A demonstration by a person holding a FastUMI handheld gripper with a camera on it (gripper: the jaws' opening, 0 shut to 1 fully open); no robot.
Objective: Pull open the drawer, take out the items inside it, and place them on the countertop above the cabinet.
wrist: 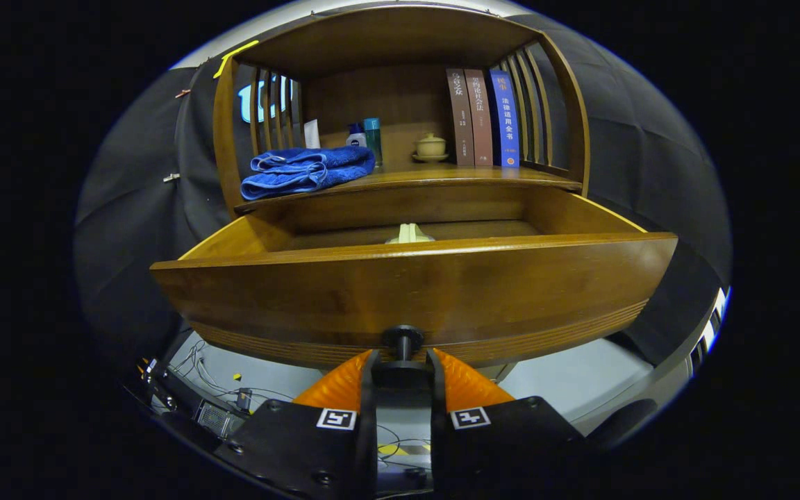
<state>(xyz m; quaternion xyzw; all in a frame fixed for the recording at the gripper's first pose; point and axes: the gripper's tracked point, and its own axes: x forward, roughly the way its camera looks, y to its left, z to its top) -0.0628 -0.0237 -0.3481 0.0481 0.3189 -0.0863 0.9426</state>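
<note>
Gripper [402, 361]: both fingers pressed onto the dark round drawer knob [403, 342], pinching it between them. Wooden drawer [407, 292]: directly ahead of the fingers, pulled well out of the cabinet, its curved front panel facing the gripper. Pale cream item [409, 235]: inside the drawer, beyond the front panel, straight ahead of the fingers; only its top shows, so its kind cannot be told. Countertop [442, 178]: above and beyond the open drawer. Folded blue towel [306, 170]: on the countertop, ahead and left of the fingers. Two small bottles [365, 135]: just behind the towel. Lidded cream cup on a saucer [431, 147]: farther back, near centre. Three upright books [481, 118]: ahead and right, beside the slatted side. Loose cables [212, 368]: low on the left, beneath the drawer.
</note>
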